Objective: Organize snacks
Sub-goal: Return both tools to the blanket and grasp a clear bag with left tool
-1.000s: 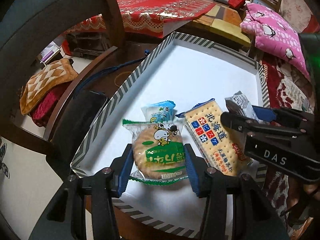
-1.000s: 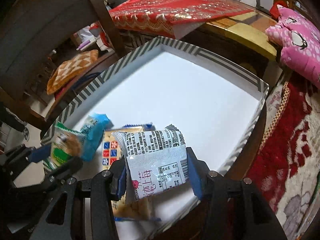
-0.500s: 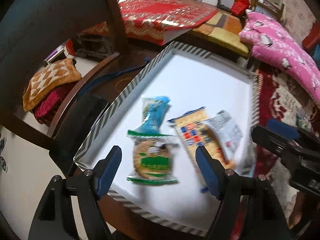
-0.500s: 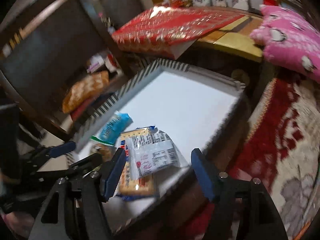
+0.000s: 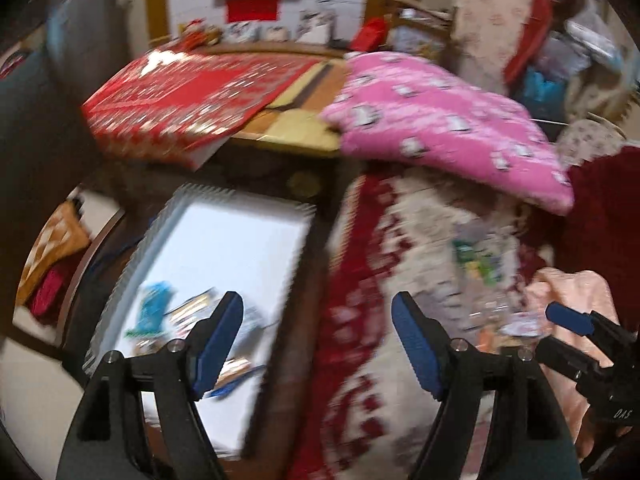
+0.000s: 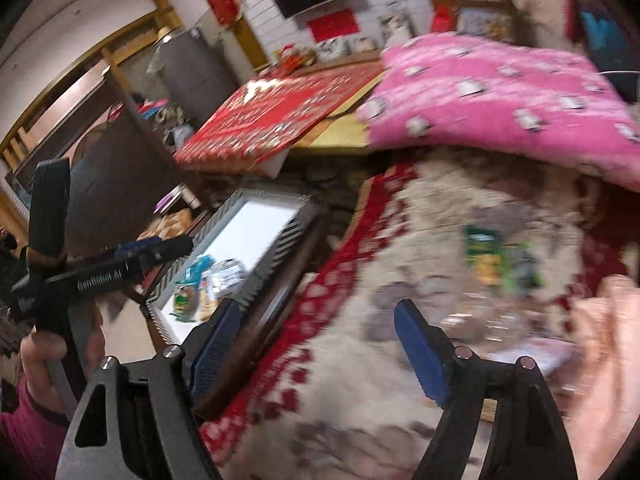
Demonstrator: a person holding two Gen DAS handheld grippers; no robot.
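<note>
Several snack packets (image 5: 168, 320) are seen lying in the near end of the striped tray (image 5: 224, 200); more packets (image 6: 500, 264) are left on the blanket right of the tray. Earlier each claw bracketed a packet in the tray. Left claw (image 5: 318, 340) is spread, empty; right claw (image 6: 320, 348) is opening, empty, swung toward the blanket.
</note>
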